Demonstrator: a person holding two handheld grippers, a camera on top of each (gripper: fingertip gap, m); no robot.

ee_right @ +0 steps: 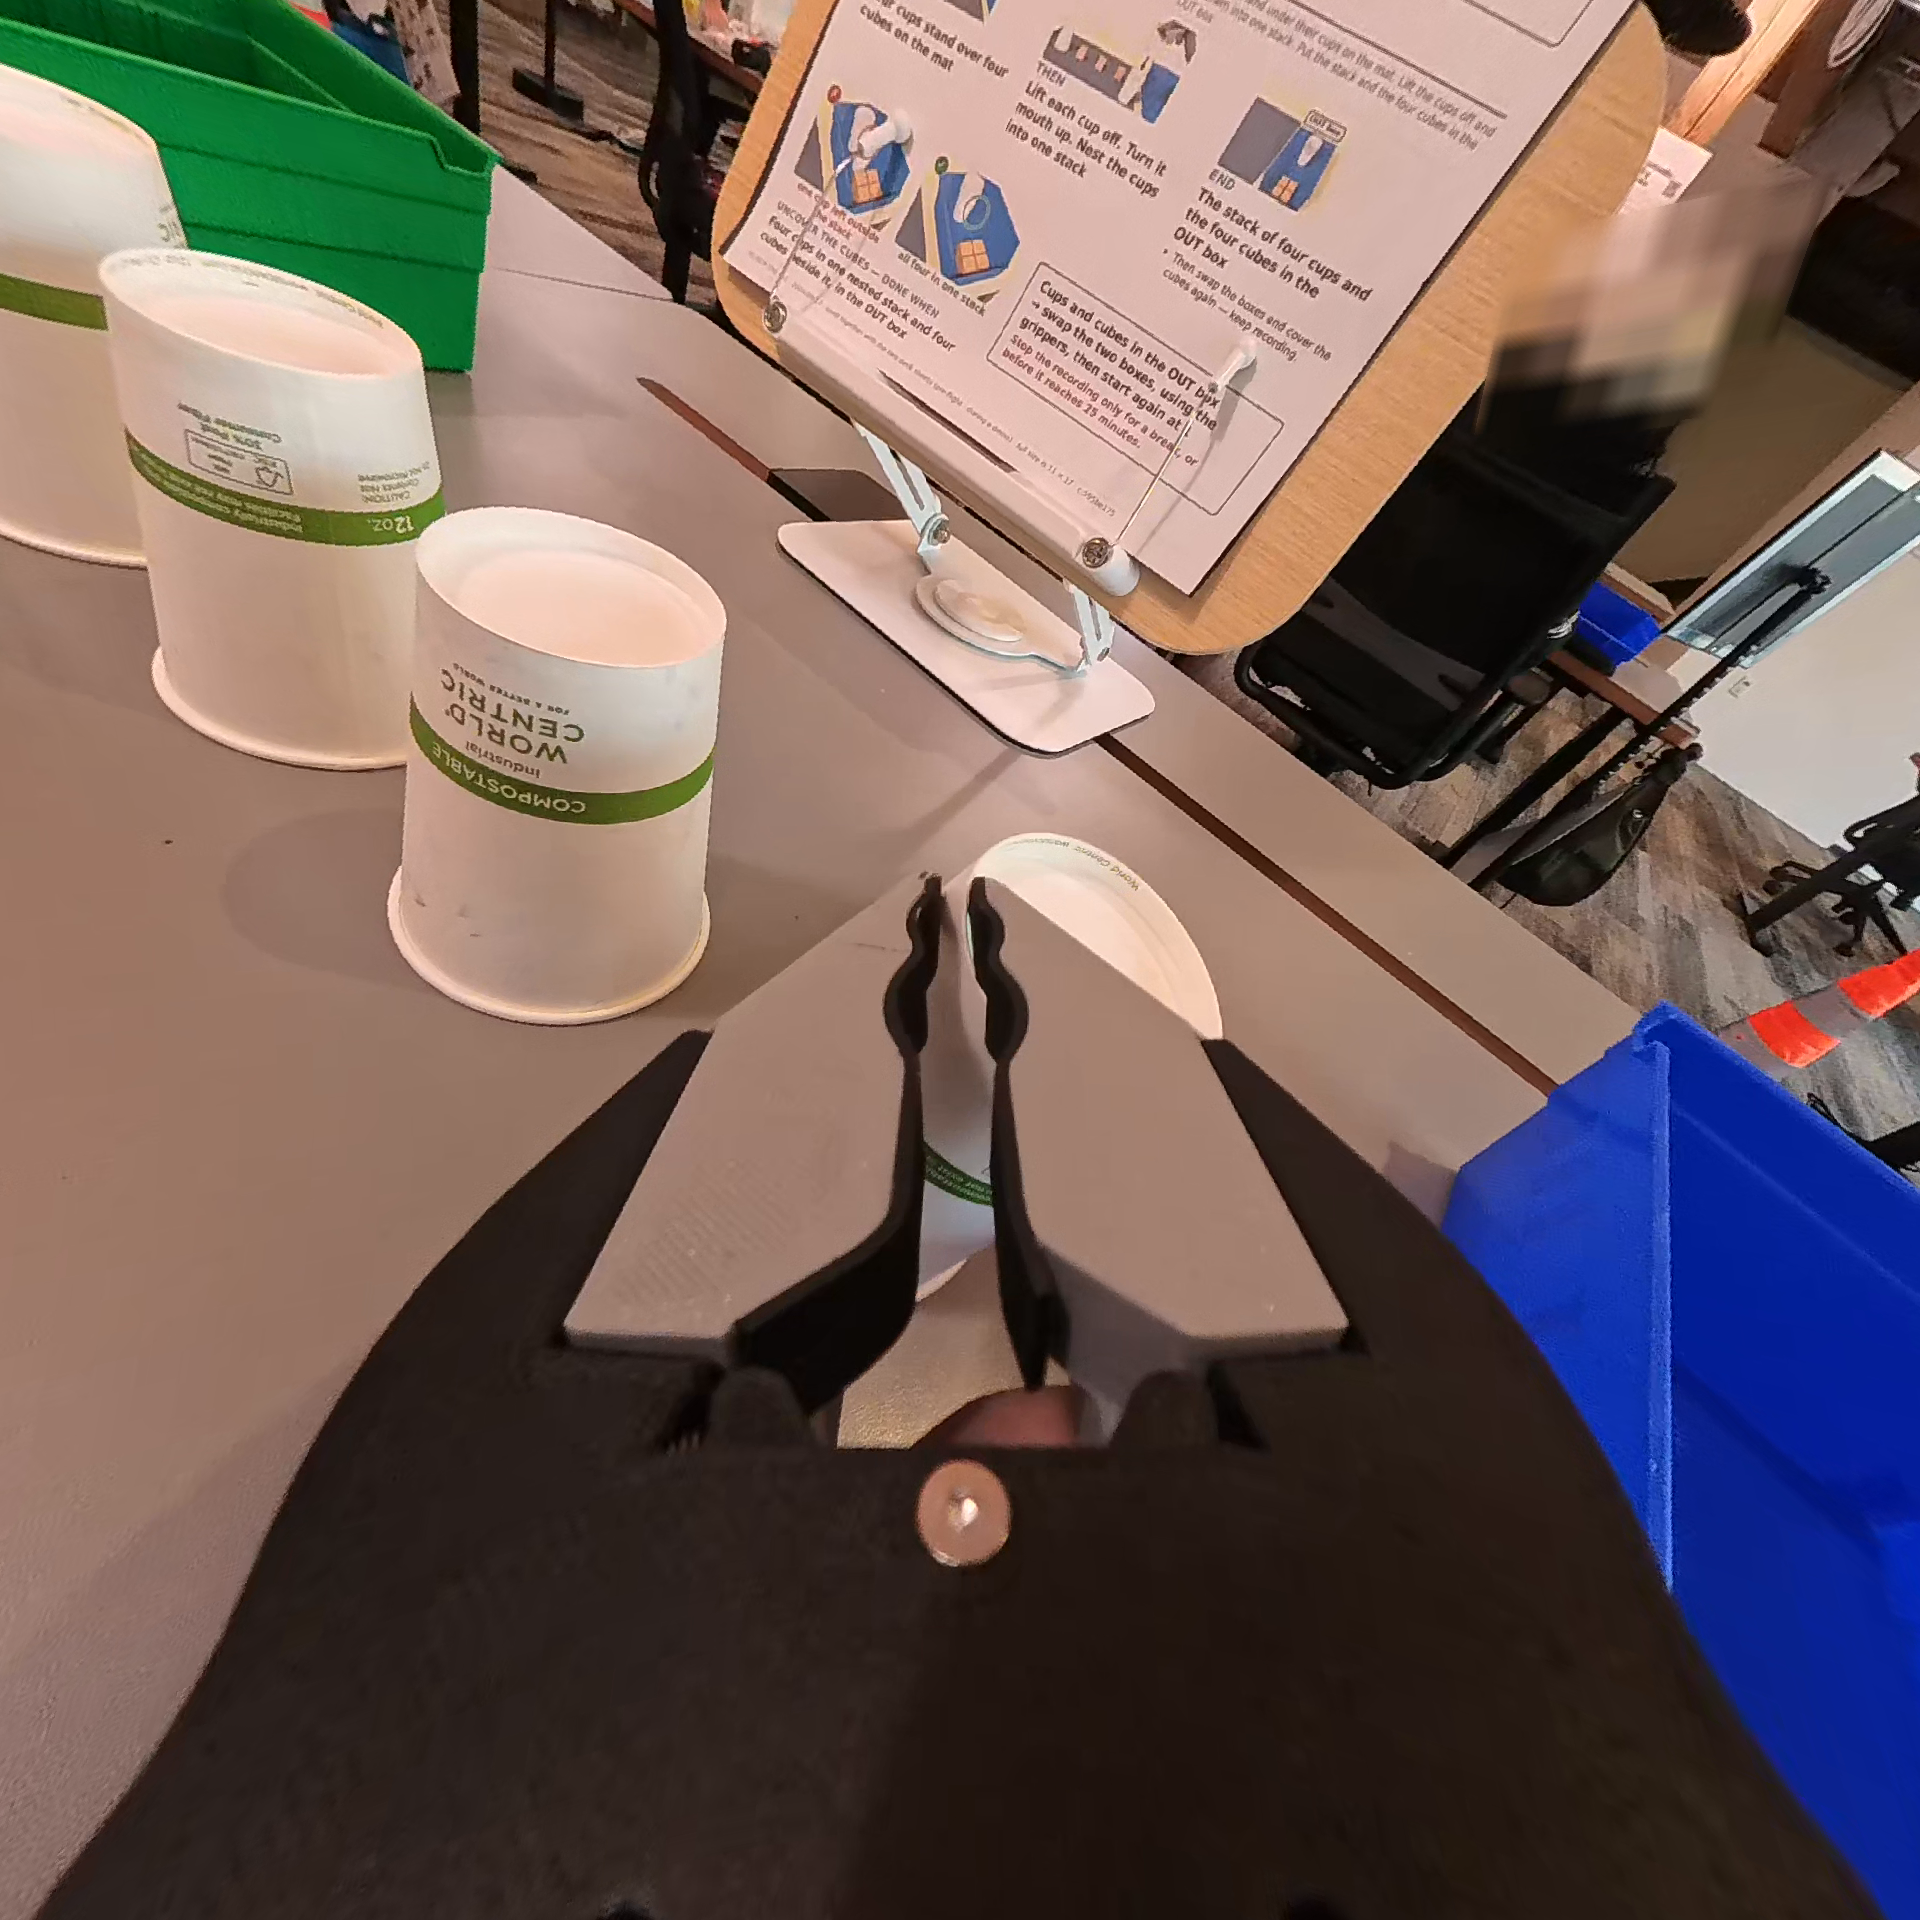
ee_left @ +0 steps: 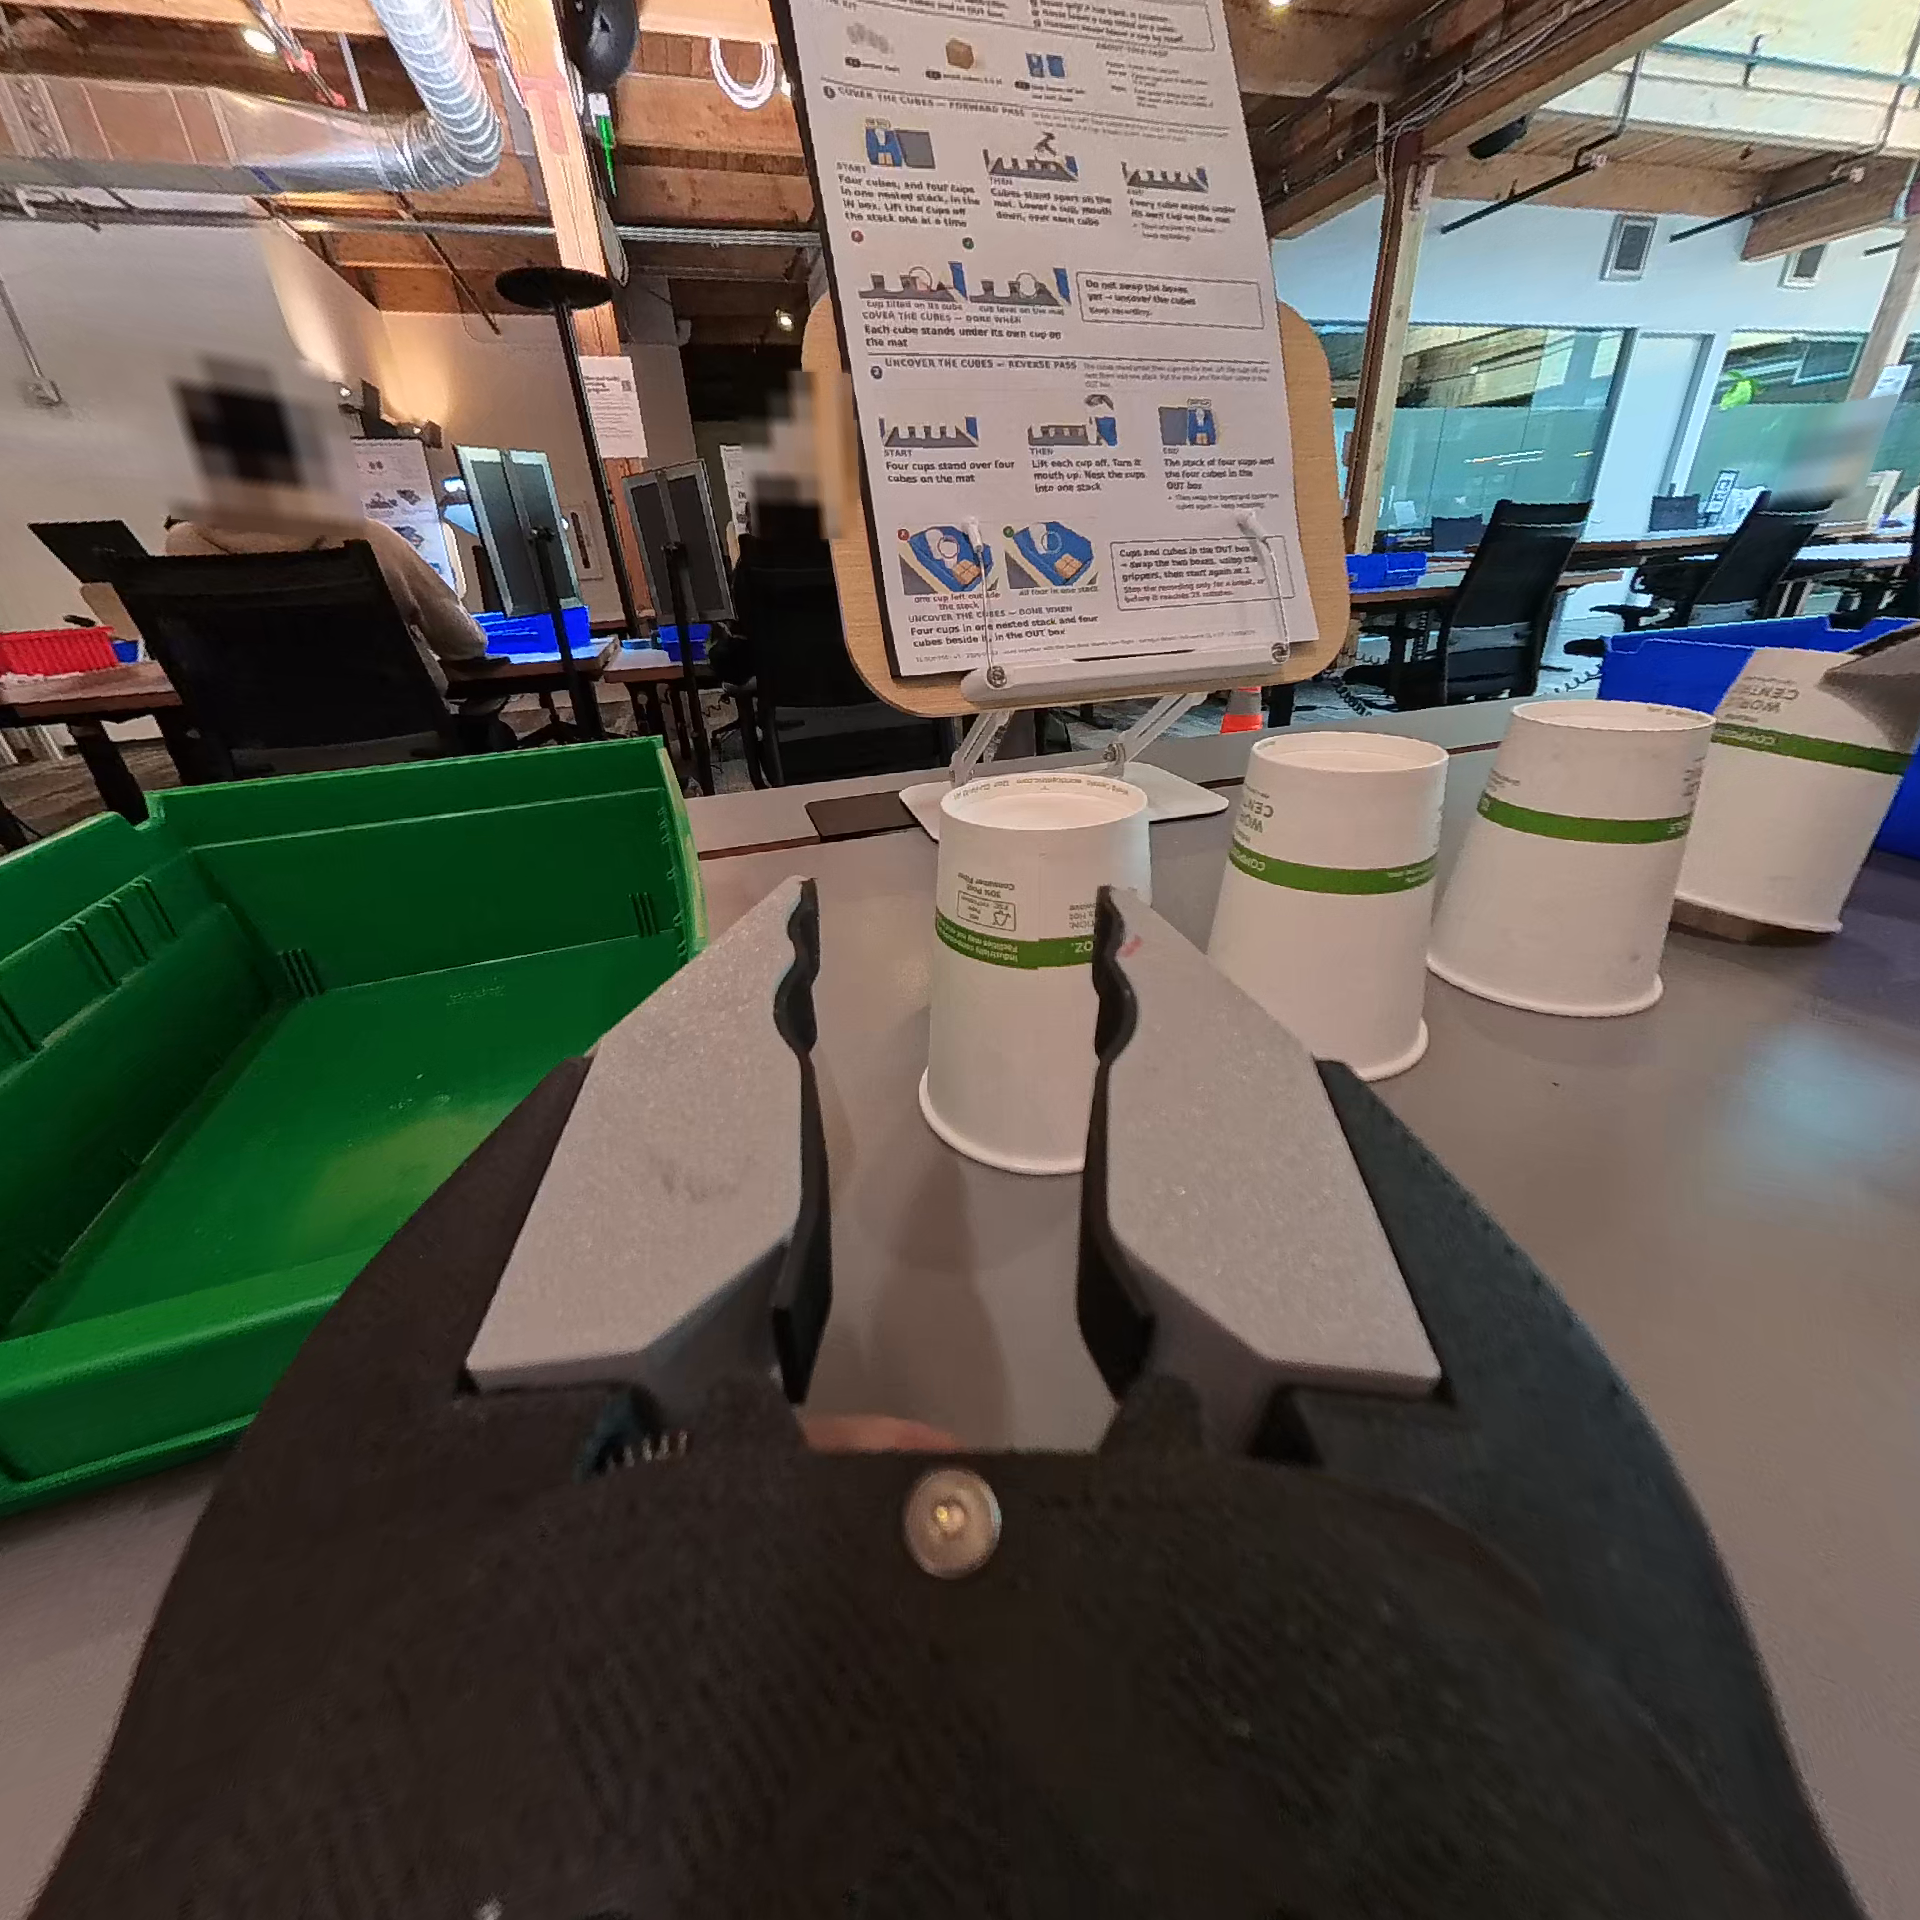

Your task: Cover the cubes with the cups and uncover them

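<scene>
Paper wall is all the right gripper [ee_right: 951, 904] has: its fingers are pinched nearly together on the top edge of the nearest white paper cup [ee_right: 1122, 935], which is inverted and sits beside the blue bin [ee_right: 1662, 1351]. In my judgement so thin a pinch could crease the rim or let the cup slip and swing on the way up, knocking whatever it hides. In the left wrist view that same cup [ee_left: 1787, 821] shows a brown edge at its base, possibly a cube [ee_left: 1725, 925], and a cup resting askew on a cube might drag it along.

Next out, three more inverted cups stand in a row on the grey table [ee_right: 260, 1143]; the closest [ee_right: 556, 769] is near enough for a tilted lift to clip. Their cubes are hidden.

The left gripper [ee_left: 951, 966] hangs spread wide and grasps nothing, with the end cup [ee_left: 1013, 987] ahead of its tips. The green bin [ee_left: 312, 1039] lies just to its left; a careless advance could topple that cup.
</scene>
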